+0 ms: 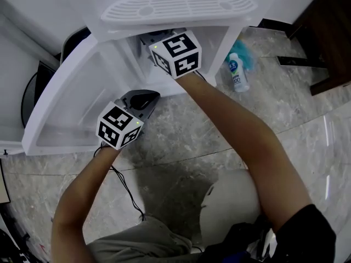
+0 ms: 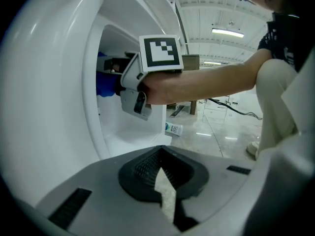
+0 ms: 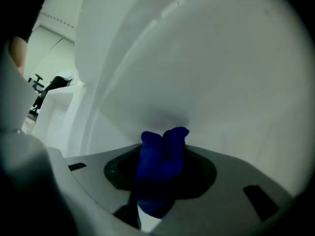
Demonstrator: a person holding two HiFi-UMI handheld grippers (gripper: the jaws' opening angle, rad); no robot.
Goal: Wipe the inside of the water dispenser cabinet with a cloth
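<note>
The white water dispenser [image 1: 181, 7] has its lower cabinet [image 1: 219, 43] open. My right gripper [image 3: 160, 154] reaches into it, shut on a bunched blue cloth [image 3: 160, 163] that sits close to the white inner wall [image 3: 206, 73]. From the head view only its marker cube [image 1: 176, 53] and my forearm show at the cabinet mouth. The left gripper view catches the right gripper [image 2: 135, 90] with the blue cloth [image 2: 103, 85] ahead of it inside. My left gripper [image 2: 165, 191] is shut with nothing in it, beside the open cabinet door [image 1: 60, 108].
A white spray bottle [image 1: 237, 73] lies on the stone floor right of the dispenser, next to something teal [image 1: 248, 56]. A black cable [image 1: 129, 193] trails over the floor by my knees. Dark wooden furniture [image 1: 323, 32] stands at the far right.
</note>
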